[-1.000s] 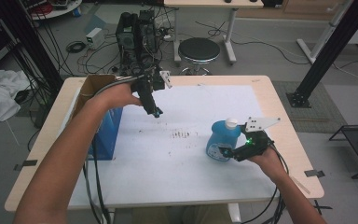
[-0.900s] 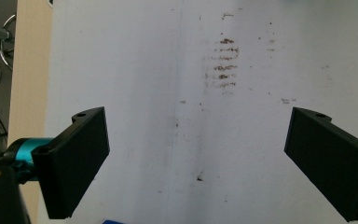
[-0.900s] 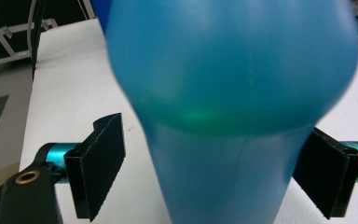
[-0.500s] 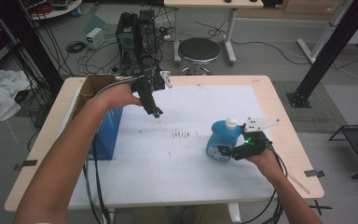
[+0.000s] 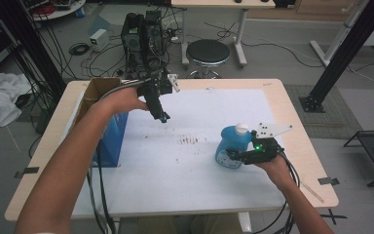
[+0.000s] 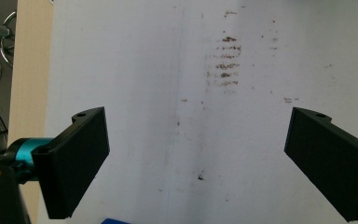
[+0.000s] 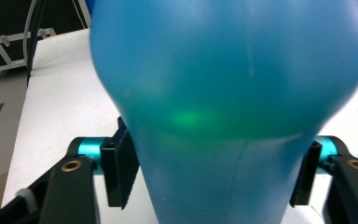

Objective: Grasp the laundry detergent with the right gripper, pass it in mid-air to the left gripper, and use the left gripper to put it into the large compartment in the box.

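Lab: cables (image 5: 102,61), equipment rack (image 5: 143,31), stool (image 5: 208,51).

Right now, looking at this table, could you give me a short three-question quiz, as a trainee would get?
1. True or false: the blue bottle sits between the right gripper's jaws.
2. What lies under the left gripper? A) stained white mat B) plate C) towel
3. What stands at the table's left edge?

Key: 1 true, the jaws have just been closing on it. 2 A. 3 An open cardboard box.
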`<action>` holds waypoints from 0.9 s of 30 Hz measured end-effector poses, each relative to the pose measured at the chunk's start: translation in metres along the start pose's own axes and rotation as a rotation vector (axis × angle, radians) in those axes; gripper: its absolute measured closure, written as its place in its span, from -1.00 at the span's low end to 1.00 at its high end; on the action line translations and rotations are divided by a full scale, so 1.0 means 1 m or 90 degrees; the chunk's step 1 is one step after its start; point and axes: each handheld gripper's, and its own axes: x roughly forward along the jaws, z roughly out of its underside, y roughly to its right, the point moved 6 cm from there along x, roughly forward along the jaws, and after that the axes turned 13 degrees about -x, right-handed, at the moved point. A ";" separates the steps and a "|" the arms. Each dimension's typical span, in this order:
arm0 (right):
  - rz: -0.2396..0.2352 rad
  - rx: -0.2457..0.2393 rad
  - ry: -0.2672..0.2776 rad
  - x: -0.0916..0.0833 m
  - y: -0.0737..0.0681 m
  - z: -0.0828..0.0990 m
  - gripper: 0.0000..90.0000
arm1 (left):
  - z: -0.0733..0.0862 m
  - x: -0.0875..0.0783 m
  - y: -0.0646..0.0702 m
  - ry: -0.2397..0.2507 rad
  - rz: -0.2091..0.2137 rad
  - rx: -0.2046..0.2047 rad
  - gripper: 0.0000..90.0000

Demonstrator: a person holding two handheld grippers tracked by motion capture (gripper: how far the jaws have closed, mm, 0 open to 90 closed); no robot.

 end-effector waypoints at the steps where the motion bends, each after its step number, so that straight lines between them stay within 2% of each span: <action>1: 0.000 -0.002 -0.001 0.000 0.000 0.000 -0.27 | 0.000 0.000 0.000 -0.001 0.000 0.000 -0.86; 7: -0.001 -0.011 0.009 0.000 0.000 0.000 -0.10 | 0.000 0.002 0.000 -0.005 0.001 0.001 -0.86; 16: 0.006 -0.016 0.006 -0.001 0.000 0.000 -0.07 | 0.000 0.002 -0.001 -0.009 -0.001 -0.001 -0.86; 19: 0.008 -0.017 0.004 -0.001 -0.001 -0.001 -0.06 | 0.001 0.003 0.001 -0.018 0.000 -0.001 -0.86; 23: 0.000 -0.013 -0.001 -0.003 -0.003 -0.005 -0.05 | 0.002 0.004 0.005 -0.031 0.006 -0.006 -0.86; 27: -0.016 -0.029 -0.005 -0.005 -0.004 -0.015 -0.05 | 0.001 -0.001 0.011 -0.033 0.013 -0.002 -0.86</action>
